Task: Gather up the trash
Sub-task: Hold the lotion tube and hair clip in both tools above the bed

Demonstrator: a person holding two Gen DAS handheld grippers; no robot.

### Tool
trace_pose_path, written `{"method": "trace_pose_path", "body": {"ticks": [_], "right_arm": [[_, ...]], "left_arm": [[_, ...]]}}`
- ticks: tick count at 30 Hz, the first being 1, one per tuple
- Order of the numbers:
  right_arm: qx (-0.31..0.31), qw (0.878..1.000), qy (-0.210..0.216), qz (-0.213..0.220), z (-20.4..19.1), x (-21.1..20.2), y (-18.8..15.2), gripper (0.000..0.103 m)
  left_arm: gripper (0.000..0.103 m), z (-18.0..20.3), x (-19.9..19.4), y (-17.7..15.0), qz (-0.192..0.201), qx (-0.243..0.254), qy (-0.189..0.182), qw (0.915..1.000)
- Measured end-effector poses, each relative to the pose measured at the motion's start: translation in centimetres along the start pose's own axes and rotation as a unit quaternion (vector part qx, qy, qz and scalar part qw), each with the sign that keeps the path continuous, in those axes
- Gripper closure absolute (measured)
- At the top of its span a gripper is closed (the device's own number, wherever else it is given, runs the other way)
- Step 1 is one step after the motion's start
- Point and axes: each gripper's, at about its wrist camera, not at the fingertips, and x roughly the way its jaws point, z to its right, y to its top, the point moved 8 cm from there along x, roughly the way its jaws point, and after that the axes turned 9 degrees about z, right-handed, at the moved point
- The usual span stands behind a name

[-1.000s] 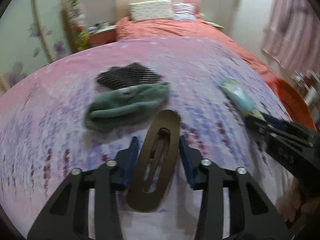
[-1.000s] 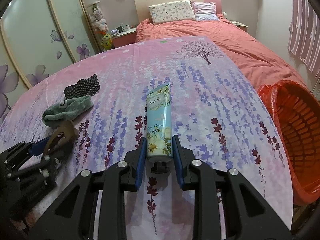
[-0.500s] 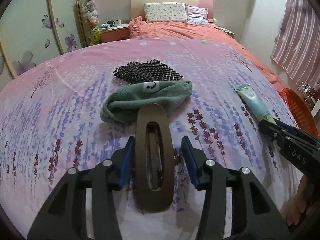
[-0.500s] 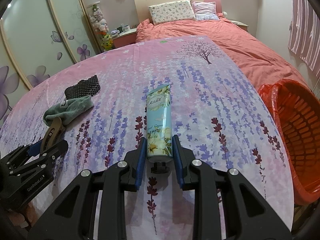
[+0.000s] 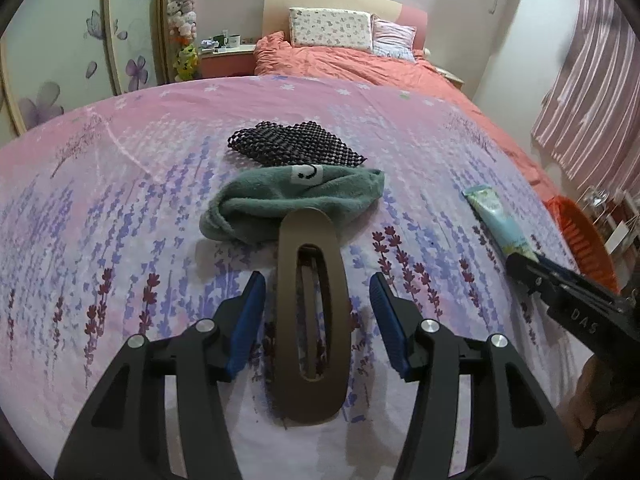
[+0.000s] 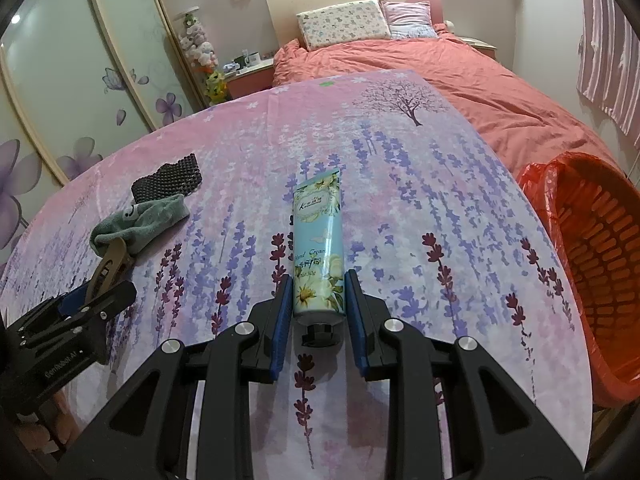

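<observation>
Orange basket [image 6: 592, 264], red liner, beside worktop edge; contents hidden. Left hand-held gripper [image 5: 317, 312] spread, jaws just been opening, pads clear of brown oval clip [image 5: 310, 320] between them. Right hand-held gripper [image 6: 316, 304] pinching hand cream tube [image 6: 319, 248]. Green cloth [image 5: 296, 204], black mesh pad [image 5: 294, 144] on lavender-print worktop [image 6: 420, 208]. Bed [image 6: 440, 68] behind.

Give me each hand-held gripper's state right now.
Left hand-held gripper: open, just been opening; brown hair clip between jaws, untouched.
Right hand-held gripper: shut on hand cream tube.

Right gripper [image 6: 316, 308] clasps hand-cream tube [image 6: 319, 248] (cap rearward)
</observation>
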Motion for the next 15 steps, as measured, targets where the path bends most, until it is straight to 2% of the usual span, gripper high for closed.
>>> {"method": "trace_pose_path", "body": {"ticks": [6, 15], "right_arm": [[-0.002, 1.000, -0.002, 0.000, 0.10, -0.05, -0.02, 0.076], [-0.002, 1.000, -0.002, 0.000, 0.01, -0.03, -0.02, 0.076]], "left_arm": [[0.049, 0.23, 0.06, -0.07, -0.003, 0.012, 0.012, 0.9998], [0.048, 0.42, 0.11, -0.05, -0.003, 0.012, 0.011, 0.9999]]}}
